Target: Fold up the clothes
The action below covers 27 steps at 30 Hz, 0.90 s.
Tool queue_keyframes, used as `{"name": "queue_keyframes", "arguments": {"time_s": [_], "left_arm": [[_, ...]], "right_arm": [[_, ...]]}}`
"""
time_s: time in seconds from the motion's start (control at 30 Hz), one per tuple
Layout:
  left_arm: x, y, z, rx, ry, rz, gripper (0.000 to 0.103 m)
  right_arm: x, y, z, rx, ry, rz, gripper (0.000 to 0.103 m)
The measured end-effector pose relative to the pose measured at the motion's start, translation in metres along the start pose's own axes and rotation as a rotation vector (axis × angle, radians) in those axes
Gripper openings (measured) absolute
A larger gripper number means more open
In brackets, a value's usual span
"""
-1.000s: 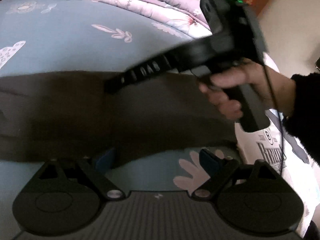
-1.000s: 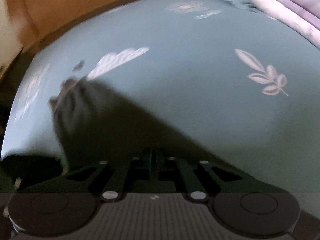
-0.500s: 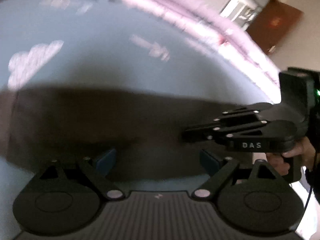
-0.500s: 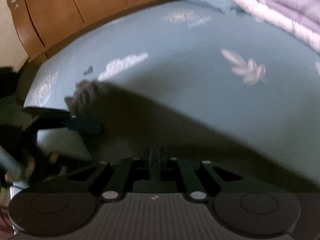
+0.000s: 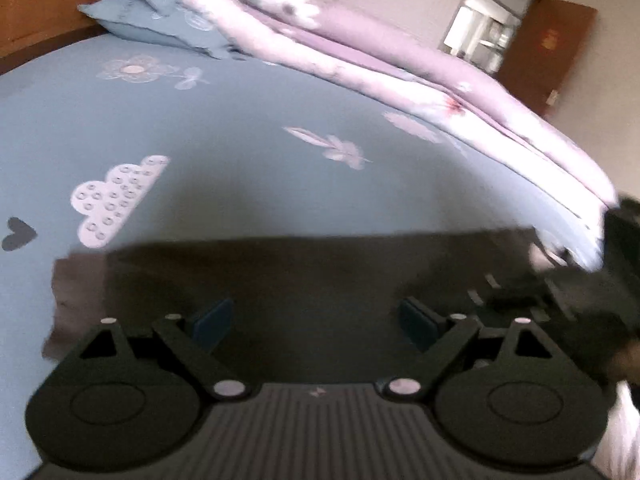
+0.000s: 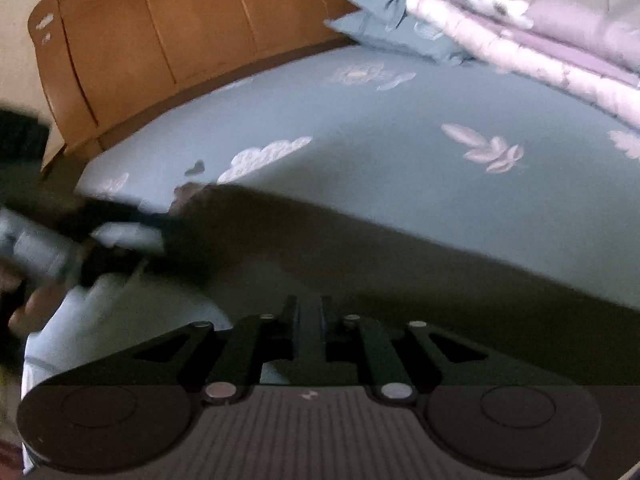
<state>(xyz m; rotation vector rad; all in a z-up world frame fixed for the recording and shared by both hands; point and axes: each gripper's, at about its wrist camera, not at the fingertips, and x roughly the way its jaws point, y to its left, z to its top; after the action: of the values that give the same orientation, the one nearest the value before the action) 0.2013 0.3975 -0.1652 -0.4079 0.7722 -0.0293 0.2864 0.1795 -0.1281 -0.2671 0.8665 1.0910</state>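
A dark brown garment (image 5: 300, 276) lies flat in a long band across the blue bedsheet (image 5: 200, 140). My left gripper (image 5: 316, 320) hovers low over its near edge, open, with nothing between the blue pads (image 5: 212, 318). The right gripper (image 5: 520, 296) shows as a dark blur at the right, over the garment's end. In the right wrist view, the garment (image 6: 360, 264) runs diagonally under my right gripper (image 6: 308, 312), whose fingers are pressed together; no cloth shows between them. The left gripper (image 6: 132, 220) is a blur at the garment's far end.
A purple floral quilt (image 5: 400, 64) and a blue pillow (image 5: 160, 20) are piled at the back of the bed. The wooden headboard (image 6: 160, 40) stands behind. A white garment (image 6: 120, 312) lies at the bed's near edge. A hand (image 6: 24, 304) holds the left gripper.
The right gripper has swung from above the middle of the garment to its right end. My left gripper has moved forward over the garment's near edge. Both views now look further up the bed.
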Motion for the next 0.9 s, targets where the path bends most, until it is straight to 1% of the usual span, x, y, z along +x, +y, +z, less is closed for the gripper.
{"name": "queue_keyframes", "arguments": {"time_s": [0.1, 0.13, 0.23, 0.33, 0.4, 0.47, 0.53, 0.57, 0.6, 0.67, 0.77, 0.8, 0.83, 0.9], "left_arm": [[0.008, 0.015, 0.002, -0.024, -0.006, 0.046, 0.088], [0.011, 0.020, 0.003, -0.032, -0.008, 0.061, 0.089], [-0.002, 0.017, -0.011, 0.019, -0.001, 0.076, 0.089], [-0.011, 0.011, -0.011, 0.050, 0.032, 0.100, 0.087], [-0.016, 0.004, 0.001, 0.024, 0.035, 0.114, 0.087], [-0.020, -0.009, 0.011, 0.044, -0.009, 0.087, 0.088], [-0.015, -0.024, 0.021, 0.050, -0.026, 0.032, 0.088], [-0.008, -0.033, 0.025, 0.054, -0.031, 0.005, 0.088], [-0.001, -0.042, 0.027, 0.065, -0.033, -0.009, 0.088], [0.018, -0.059, 0.024, 0.103, -0.014, -0.012, 0.088], [0.049, -0.064, 0.010, 0.130, 0.085, 0.052, 0.087], [0.046, -0.067, 0.003, 0.175, 0.051, 0.059, 0.088], [0.044, -0.069, -0.002, 0.203, 0.058, 0.065, 0.088], [0.037, -0.074, -0.007, 0.241, 0.098, 0.086, 0.089]], "right_arm": [[0.002, 0.003, -0.005, 0.018, 0.016, 0.006, 0.013], [0.000, 0.003, -0.006, 0.027, 0.018, 0.009, 0.013], [-0.011, 0.004, -0.010, 0.031, 0.017, 0.015, 0.013], [-0.022, 0.004, -0.010, 0.027, 0.014, 0.005, 0.015], [-0.032, 0.003, -0.007, 0.030, 0.002, -0.009, 0.015], [-0.046, 0.003, -0.002, 0.031, -0.022, -0.017, 0.016], [-0.062, 0.002, 0.002, 0.031, -0.049, -0.028, 0.017], [-0.070, 0.001, 0.003, 0.032, -0.058, -0.041, 0.021], [-0.078, 0.000, 0.004, 0.036, -0.061, -0.048, 0.022], [-0.091, -0.004, 0.001, 0.047, -0.064, -0.066, 0.023], [-0.112, -0.011, -0.006, 0.064, -0.069, -0.104, 0.023], [-0.120, -0.014, -0.009, 0.071, -0.071, -0.122, 0.023], [-0.128, -0.018, -0.012, 0.078, -0.073, -0.139, 0.023], [-0.145, -0.026, -0.019, 0.096, -0.079, -0.173, 0.023]]}}
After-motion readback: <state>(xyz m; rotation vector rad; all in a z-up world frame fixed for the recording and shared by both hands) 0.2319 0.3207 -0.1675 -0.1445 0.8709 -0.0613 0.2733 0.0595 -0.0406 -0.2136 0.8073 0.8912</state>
